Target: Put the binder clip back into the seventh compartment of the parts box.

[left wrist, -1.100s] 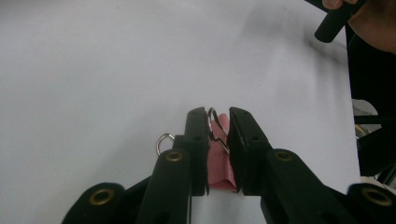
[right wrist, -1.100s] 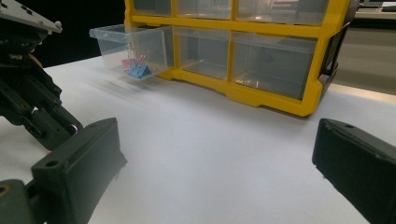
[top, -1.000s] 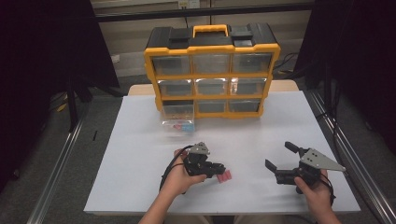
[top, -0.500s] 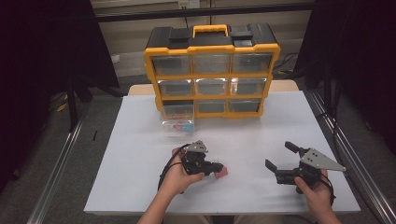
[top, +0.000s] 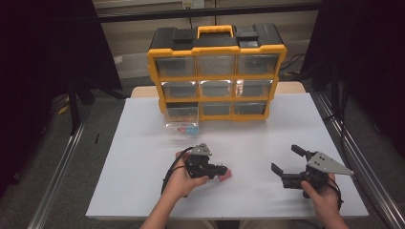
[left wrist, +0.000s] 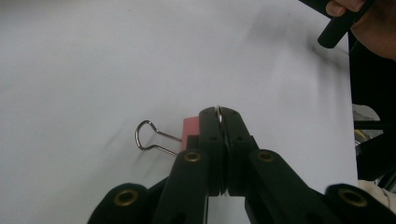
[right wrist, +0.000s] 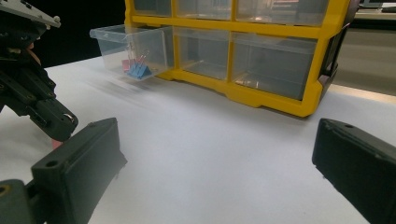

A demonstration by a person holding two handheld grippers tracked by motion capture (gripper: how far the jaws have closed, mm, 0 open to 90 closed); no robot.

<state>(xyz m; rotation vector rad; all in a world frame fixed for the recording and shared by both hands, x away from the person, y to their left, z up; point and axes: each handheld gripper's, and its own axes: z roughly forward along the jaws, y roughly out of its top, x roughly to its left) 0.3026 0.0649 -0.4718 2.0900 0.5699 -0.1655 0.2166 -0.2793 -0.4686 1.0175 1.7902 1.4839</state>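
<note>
Left gripper [left wrist: 219, 116]: jaws have just closed, now pinching one wire handle of the pink binder clip [left wrist: 190, 130] lying on the surface [top: 143, 157]. Grasp looks secured; lift can follow. Right gripper [top: 287, 160] spread, idle, well apart.

A drawer cabinet and one pulled-out drawer on a white-covered table

The yellow and black drawer cabinet [top: 217, 71] stands upright at the far edge of the white table sheet [top: 143, 143], with a yellow handle [top: 215, 31] on its top and three rows of three clear drawers. The bottom drawer at the cabinet's left end, a clear drawer [top: 182, 120], is pulled out toward the near side and rests on the sheet just in front of the cabinet. Inside it lie a blue clip [right wrist: 138, 70] and a pink clip [right wrist: 126, 64], close together. A metal rail [top: 62, 176] runs along the floor to the cabinet's left.
</note>
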